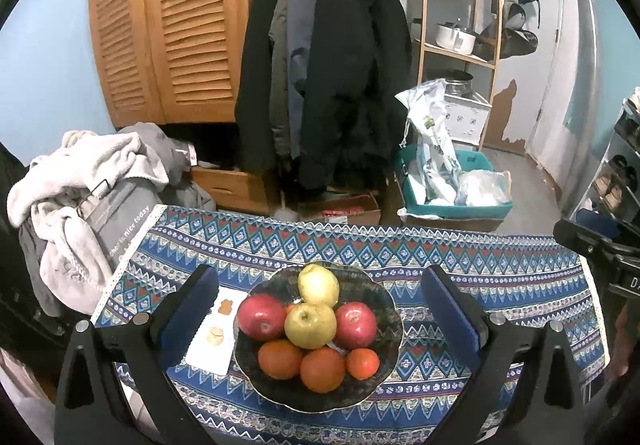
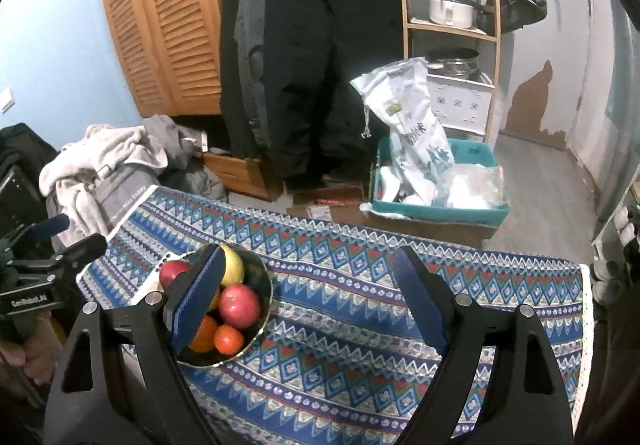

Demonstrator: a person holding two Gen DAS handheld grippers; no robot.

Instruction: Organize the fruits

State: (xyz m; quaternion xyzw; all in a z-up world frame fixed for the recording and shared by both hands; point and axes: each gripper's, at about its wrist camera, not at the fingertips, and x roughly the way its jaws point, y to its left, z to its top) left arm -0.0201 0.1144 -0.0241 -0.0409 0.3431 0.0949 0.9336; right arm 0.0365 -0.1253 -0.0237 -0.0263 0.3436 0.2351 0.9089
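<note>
A dark plate (image 1: 384, 297) of fruit sits on the patterned tablecloth (image 1: 500, 277). It holds two yellow apples (image 1: 310, 325), two red apples (image 1: 261, 317) and three oranges (image 1: 322, 369). My left gripper (image 1: 320, 309) is open and empty, its jaws standing either side of the plate, above it. In the right wrist view the plate (image 2: 266, 285) lies at the left, partly hidden by my left finger (image 2: 196, 297). My right gripper (image 2: 308, 297) is open and empty over the bare cloth (image 2: 340, 345) to the right of the plate.
A white card (image 1: 212, 341) with two small snacks lies left of the plate. A pile of clothes (image 1: 80, 197) sits off the table's left end. Behind the table hang dark coats (image 1: 328, 65); a teal bin (image 1: 452, 189) with bags and a shelf (image 1: 460, 25) stand at right.
</note>
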